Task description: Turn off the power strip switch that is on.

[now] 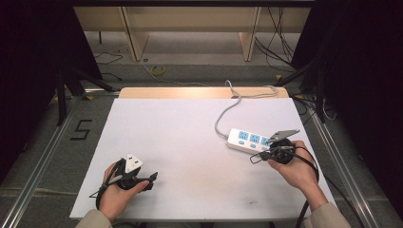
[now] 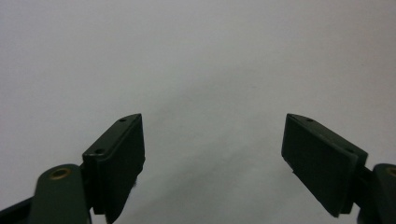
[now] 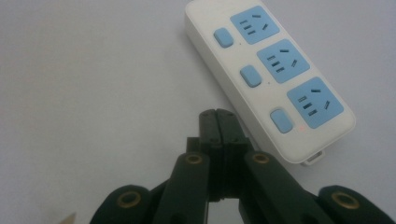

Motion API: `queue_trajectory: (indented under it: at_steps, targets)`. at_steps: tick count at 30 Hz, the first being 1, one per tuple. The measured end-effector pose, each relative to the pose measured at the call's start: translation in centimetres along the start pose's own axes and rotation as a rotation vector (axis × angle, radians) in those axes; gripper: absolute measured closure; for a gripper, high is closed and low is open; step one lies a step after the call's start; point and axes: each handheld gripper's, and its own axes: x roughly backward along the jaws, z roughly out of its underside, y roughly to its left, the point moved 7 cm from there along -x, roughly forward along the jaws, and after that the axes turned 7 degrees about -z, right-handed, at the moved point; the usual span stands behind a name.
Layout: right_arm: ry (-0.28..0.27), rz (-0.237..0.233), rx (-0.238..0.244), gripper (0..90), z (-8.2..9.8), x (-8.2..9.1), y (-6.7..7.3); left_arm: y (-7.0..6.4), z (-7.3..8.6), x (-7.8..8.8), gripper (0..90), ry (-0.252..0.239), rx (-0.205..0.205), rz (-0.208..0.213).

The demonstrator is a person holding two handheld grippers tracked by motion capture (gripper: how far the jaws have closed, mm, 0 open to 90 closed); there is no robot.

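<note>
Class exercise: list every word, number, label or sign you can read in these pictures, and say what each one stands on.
"5": a dark numeral marked on the grey floor, left of the table.
The power strip carries no readable print or brand; its blue sockets and buttons are unmarked.
The grippers bear no lettering.

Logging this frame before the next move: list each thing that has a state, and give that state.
power strip: flat on the table, all three sockets free, cable attached
left gripper: open, nothing between the jaws
right gripper: shut, holding nothing, beside the power strip
</note>
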Motion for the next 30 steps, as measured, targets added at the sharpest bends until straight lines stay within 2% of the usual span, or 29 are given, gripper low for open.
queue_trajectory:
  at_steps: [30]
  targets:
    - [0.013,0.019,-0.020,90.0,-0.3,-0.3,-1.3,0.0,0.0,0.0,21.1,-0.001,0.000,0.001]
